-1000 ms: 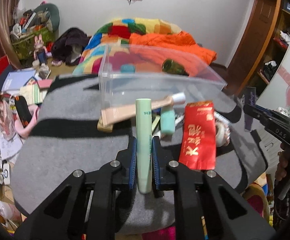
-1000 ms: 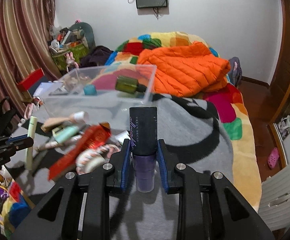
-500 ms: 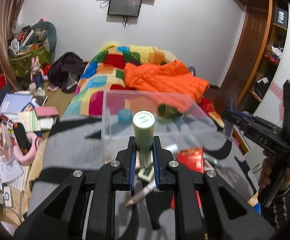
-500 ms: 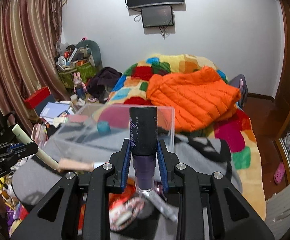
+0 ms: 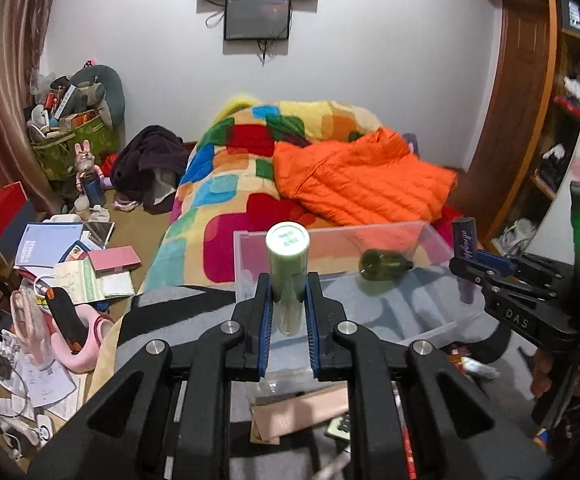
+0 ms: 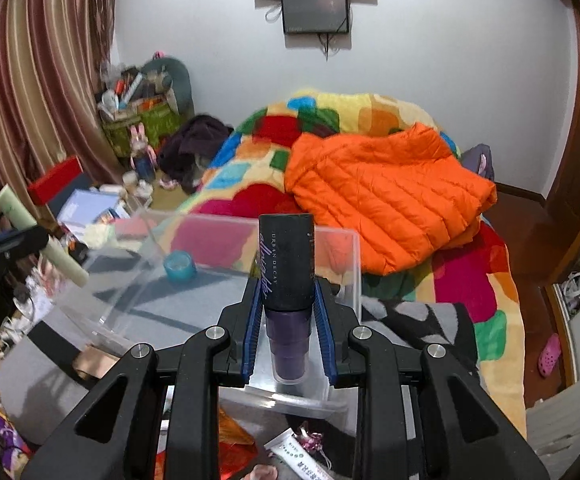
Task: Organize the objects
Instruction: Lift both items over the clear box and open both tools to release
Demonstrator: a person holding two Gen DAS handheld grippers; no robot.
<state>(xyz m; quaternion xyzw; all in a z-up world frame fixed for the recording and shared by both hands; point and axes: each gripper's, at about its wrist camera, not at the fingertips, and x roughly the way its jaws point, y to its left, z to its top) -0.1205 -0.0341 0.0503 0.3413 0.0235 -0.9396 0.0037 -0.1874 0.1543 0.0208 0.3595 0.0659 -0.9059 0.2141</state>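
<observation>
Both tubes are up in the air over the clear plastic bin (image 5: pixel 430 236), and that is where the trouble could start. The left hand-held gripper (image 5: pixel 288 312) is clamped narrow on a pale green tube (image 5: pixel 287 264), gripping it low on the body so most of its length stands up past the pads. If the wrist tips further, that long free end could lever the tube loose, and it may land on the grey blanket (image 5: pixel 177 308) instead of in the bin. The right hand-held gripper (image 6: pixel 288 322) holds a dark purple spray bottle with a black cap (image 6: pixel 287 264), pinched around the narrower purple body beneath the cap. The smooth, rounded body might slide between the pads.

The bin is light and see-through, sitting on soft bedding, not a table. A knock against its rim from either gripper would likely shove or tilt it. A green glass bottle (image 5: pixel 386 264) lies on its side inside and a small teal jar (image 6: pixel 177 266) stands on the bin floor; a tube dropped from this height could strike either and bounce out. The two grippers are near each other over the same opening, so letting go together risks a collision.
</observation>
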